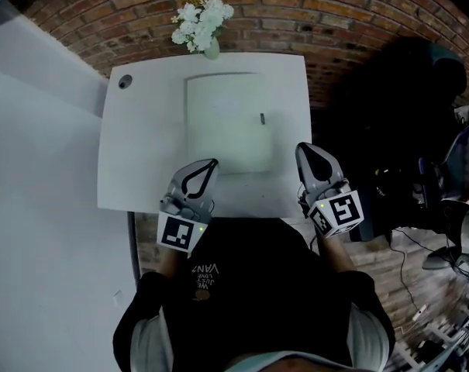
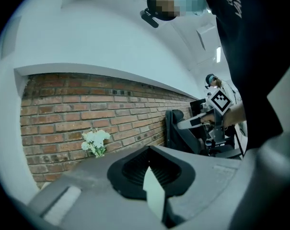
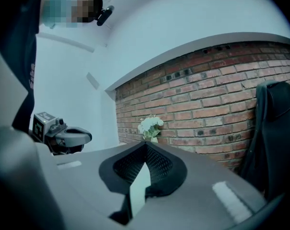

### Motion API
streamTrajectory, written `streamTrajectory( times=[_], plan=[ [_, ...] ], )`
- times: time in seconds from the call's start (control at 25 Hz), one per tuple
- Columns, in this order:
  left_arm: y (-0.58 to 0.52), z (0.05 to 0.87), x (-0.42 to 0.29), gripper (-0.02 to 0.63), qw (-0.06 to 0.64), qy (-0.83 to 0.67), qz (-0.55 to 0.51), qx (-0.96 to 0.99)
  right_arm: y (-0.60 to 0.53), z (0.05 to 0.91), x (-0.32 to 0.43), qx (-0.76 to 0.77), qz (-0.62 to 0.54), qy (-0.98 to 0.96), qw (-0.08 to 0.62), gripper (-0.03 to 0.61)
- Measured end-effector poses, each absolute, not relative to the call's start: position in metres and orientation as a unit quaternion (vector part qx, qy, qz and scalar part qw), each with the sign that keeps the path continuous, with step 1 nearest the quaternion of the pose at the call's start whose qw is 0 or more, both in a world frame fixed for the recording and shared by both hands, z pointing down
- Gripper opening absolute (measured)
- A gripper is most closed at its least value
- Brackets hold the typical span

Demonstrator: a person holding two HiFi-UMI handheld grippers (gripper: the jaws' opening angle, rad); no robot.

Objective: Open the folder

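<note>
A pale closed folder (image 1: 230, 122) lies flat in the middle of the white table (image 1: 141, 161), with a small dark clasp (image 1: 262, 118) near its right edge. My left gripper (image 1: 212, 163) hovers over the table's near edge, just off the folder's near-left corner, its jaws shut and nothing in them. My right gripper (image 1: 301, 148) is at the folder's near-right side, by the table's right edge, also shut and holding nothing. Each gripper view looks level across the room past closed tips, the left gripper (image 2: 149, 149) and the right gripper (image 3: 145, 144); the folder is hidden there.
A small vase of white flowers (image 1: 203, 23) stands at the table's far edge against the brick wall (image 1: 335, 14). A round cable hole (image 1: 125, 82) is in the far-left corner. A black chair (image 1: 420, 91) stands right of the table, with cables on the floor.
</note>
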State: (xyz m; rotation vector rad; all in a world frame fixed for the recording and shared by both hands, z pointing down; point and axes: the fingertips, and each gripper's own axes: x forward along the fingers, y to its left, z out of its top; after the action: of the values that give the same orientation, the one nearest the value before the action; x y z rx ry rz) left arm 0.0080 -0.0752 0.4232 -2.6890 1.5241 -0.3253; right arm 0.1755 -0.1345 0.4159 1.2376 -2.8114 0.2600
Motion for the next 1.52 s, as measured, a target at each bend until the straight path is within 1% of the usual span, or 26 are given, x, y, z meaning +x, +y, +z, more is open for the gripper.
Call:
streamTrajectory(
  times=[0.16,0.36,0.48,1.24,1.52],
  plan=[
    [-0.076,0.435,0.018,0.0,0.019,0.507,-0.107,-0.855,-0.146,0.429,0.175,0.378,0.085,-0.921,0.043,-0.002],
    [-0.08,0.455,0.04,0.001,0.052,0.492,-0.13,-0.859,-0.157,0.446,0.175,0.354,0.093,-0.929,0.059,-0.002],
    [-0.082,0.47,0.053,0.001,0.058,0.481,-0.156,-0.861,-0.162,0.456,0.173,0.342,0.098,-0.932,0.069,-0.002],
    [-0.091,0.525,0.074,0.002,0.023,0.472,-0.211,-0.856,-0.197,0.512,0.145,0.28,0.087,-0.947,0.133,-0.002],
    [-0.09,0.543,0.08,0.032,0.019,0.452,-0.233,-0.861,-0.204,0.534,0.133,0.265,0.09,-0.947,0.157,-0.002]
  ],
)
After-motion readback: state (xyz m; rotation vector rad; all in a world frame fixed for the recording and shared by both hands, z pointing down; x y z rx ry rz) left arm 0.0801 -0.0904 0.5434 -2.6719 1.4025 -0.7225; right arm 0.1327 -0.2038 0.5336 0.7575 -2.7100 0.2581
